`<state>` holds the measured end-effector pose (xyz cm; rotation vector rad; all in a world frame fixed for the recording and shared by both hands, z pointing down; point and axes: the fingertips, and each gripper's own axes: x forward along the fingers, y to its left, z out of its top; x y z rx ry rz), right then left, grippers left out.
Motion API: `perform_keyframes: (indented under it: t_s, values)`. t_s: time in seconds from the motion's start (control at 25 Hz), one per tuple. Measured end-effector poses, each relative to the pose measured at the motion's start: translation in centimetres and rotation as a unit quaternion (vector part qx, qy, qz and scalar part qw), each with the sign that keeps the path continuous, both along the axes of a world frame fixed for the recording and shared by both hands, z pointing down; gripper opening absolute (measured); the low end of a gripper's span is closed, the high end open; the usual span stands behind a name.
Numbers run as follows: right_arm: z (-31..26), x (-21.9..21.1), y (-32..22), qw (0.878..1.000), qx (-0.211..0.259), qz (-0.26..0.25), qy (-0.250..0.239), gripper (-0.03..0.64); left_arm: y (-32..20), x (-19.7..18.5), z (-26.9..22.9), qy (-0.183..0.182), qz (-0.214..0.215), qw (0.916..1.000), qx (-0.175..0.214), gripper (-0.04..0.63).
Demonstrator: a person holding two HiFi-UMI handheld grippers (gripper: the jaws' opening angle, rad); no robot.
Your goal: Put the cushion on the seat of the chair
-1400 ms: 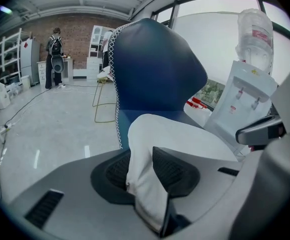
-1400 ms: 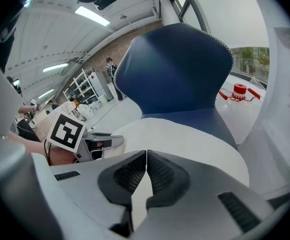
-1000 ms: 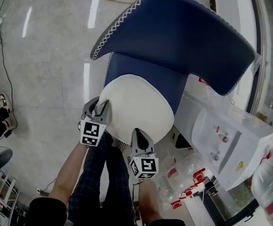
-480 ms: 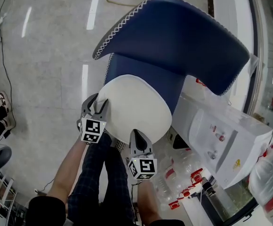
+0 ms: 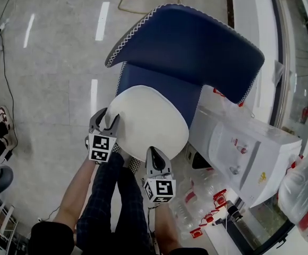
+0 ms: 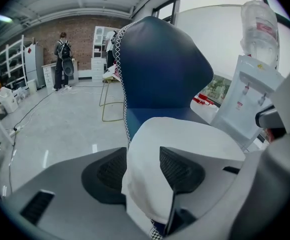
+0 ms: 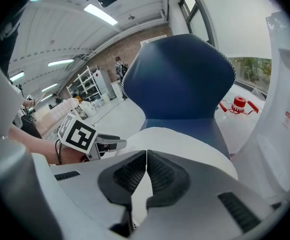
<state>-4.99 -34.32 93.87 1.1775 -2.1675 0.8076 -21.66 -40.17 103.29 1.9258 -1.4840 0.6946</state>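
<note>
1. Step in hand: letting go. The cushion (image 5: 150, 122) lies on the seat (image 5: 162, 84) of the chair (image 5: 196, 41), with its near rim toward the person.
2. Left gripper (image 5: 107, 119): fingers (image 6: 181, 170) are opening. The cushion's rim sits between them, grip released.
3. Right gripper (image 5: 154, 154): fingers clenched tip to tip on a thin fold of the cushion's white cover.
4. Next, as I judge it: the right fingers let go, then both grippers draw back without dragging the cushion forward. A nudge toward the backrest might seat it better.
5. Materials:
   - Cushion: round, plump, with a smooth off-white cover and a soft edge that folds under a pinch.
   - Chair: curved shell in dark blue, leather-like upholstery, with white zigzag stitching along the rim.
   - Finger pads: black, finely ribbed.
</note>
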Motion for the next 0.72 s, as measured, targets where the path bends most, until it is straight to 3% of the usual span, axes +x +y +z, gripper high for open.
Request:
perform_keyframes:
  t_s: [0.72]
  values:
    - [-11.2,2.2,1.7,0.998,0.054,-0.004,-0.009,0.029,2.6,3.4,-14.7,0.001,0.008,0.9993,0.035,0.195]
